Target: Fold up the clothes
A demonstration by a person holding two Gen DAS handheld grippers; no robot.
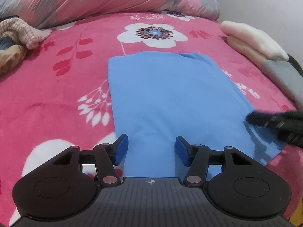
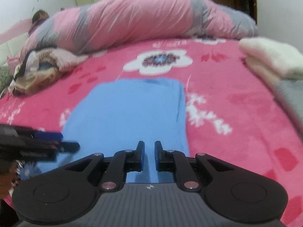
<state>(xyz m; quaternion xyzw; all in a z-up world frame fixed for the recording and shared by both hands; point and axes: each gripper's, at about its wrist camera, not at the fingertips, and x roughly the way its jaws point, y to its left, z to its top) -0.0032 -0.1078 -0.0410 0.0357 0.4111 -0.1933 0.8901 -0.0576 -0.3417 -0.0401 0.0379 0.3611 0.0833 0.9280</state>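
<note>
Your blue garment (image 1: pixel 166 98) lies folded into a rectangle mid-bed on the pink floral blanket (image 1: pixel 56 98). Left hand-held gripper (image 1: pixel 151 151) hovers spread wide over its near edge; right hand-held gripper (image 2: pixel 149 155) has just a narrow gap, pinching nothing. Only the right view shows the crumpled clothes pile (image 2: pixel 37 70) fully at the bed's left edge. Both show the cream folded stack (image 1: pixel 251 39) at the right edge.

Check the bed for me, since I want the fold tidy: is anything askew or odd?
Mostly tidy. The blue garment lies flat in a long rectangle, but its far right edge is slightly bunched. A heap of unfolded clothes sits at the far left, and folded pieces are stacked on the right.
</note>
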